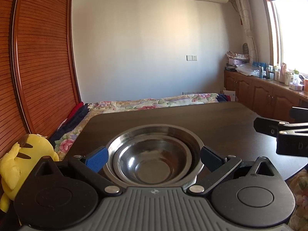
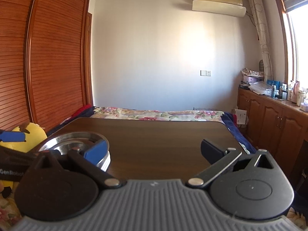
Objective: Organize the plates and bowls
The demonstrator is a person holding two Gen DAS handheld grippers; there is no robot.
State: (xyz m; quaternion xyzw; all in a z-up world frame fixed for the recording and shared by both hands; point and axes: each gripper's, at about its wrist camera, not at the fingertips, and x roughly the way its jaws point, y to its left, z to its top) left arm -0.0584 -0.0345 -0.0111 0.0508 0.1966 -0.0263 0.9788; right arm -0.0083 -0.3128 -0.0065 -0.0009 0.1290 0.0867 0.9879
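A stack of nested steel bowls (image 1: 154,154) sits on the dark wooden table (image 1: 192,115), close to its near left corner. My left gripper (image 1: 154,158) is open, with its blue-padded fingers (image 1: 97,158) on either side of the stack, apart from the rim. In the right wrist view the same bowls (image 2: 75,141) lie at the left, partly hidden by a finger. My right gripper (image 2: 154,151) is open above bare table, with nothing between its fingers. The right gripper's black body (image 1: 284,134) also shows at the right edge of the left wrist view.
A yellow plush toy (image 1: 25,165) lies off the table's left side. A bed with a floral cover (image 1: 144,104) runs behind the table. Wooden wardrobe doors (image 2: 48,57) stand at the left, and low cabinets (image 2: 273,119) with bottles line the right wall under the window.
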